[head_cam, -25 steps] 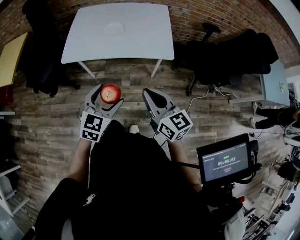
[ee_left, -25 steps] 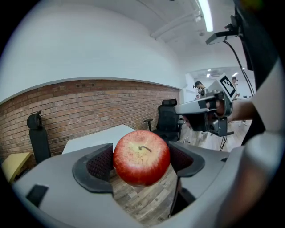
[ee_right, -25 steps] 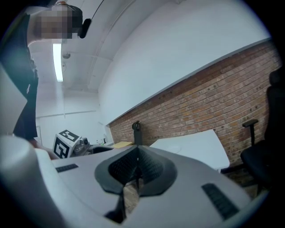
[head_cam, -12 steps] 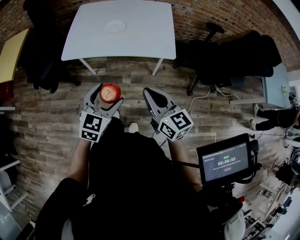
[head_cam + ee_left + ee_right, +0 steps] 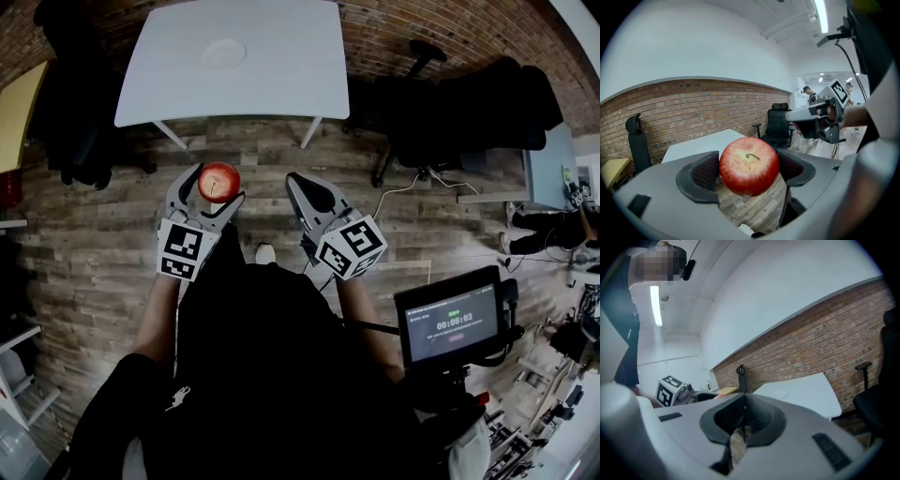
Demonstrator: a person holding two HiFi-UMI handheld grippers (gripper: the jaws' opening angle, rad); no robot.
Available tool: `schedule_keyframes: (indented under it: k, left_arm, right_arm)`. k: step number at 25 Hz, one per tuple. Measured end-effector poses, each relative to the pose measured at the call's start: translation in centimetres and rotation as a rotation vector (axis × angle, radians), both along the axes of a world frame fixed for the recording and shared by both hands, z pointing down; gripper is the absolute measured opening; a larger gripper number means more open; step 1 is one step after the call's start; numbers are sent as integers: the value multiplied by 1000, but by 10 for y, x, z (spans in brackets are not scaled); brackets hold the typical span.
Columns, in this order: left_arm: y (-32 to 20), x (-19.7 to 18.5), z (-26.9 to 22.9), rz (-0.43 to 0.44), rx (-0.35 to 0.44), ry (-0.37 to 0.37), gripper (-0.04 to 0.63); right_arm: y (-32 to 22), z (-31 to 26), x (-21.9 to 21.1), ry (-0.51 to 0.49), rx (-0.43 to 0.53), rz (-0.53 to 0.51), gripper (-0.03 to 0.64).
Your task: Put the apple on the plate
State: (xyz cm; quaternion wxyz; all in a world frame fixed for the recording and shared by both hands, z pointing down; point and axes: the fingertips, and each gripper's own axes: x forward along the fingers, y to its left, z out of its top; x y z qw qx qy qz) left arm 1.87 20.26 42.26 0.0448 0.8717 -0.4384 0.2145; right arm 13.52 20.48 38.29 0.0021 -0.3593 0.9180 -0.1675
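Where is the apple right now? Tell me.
In the head view, left of centre, the apple is gripped in the left gripper over the wooden floor, short of the white table that holds the plate.

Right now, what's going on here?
A person stands on the wooden floor short of the white table with a gripper in each hand. The left gripper is shut on a red apple, stem up, held in the air. The right gripper is shut and empty. The plate sits bare on the table ahead; the apple is not yet on it.
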Motion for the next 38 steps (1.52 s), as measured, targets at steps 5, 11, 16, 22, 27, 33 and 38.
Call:
schedule_keyframes:
  k: [5,11,16,22,27,33,38]
  left_arm:
    - [-3,-1,-5,7,6,2,397]
    - [-42,-8,6,14,-15,-1,397]
    - [-62,-18,7,17,-16,-2,396]
    - [-91,-30,9,31,-27,4,397]
    - [-116,-40,10,52,-37,7,397]
    - [-148,-56,5,92,-39,15,396]
    - [-182,-79,9,113,-38,18,397]
  right_arm:
    - [-1,-5,-5,7,6,-3,3]
    - [-42,4,-11,6,-12,5,3]
    - [-61,6,-18,12,-14,8,3]
    - [-90,5,-32,18,-23,18,3]
    - [-112,5,-41,22,-34,40,3]
    - [-141,2,-59,33,-43,73,3]
    - [-170,1,-84,39,-41,89,3]
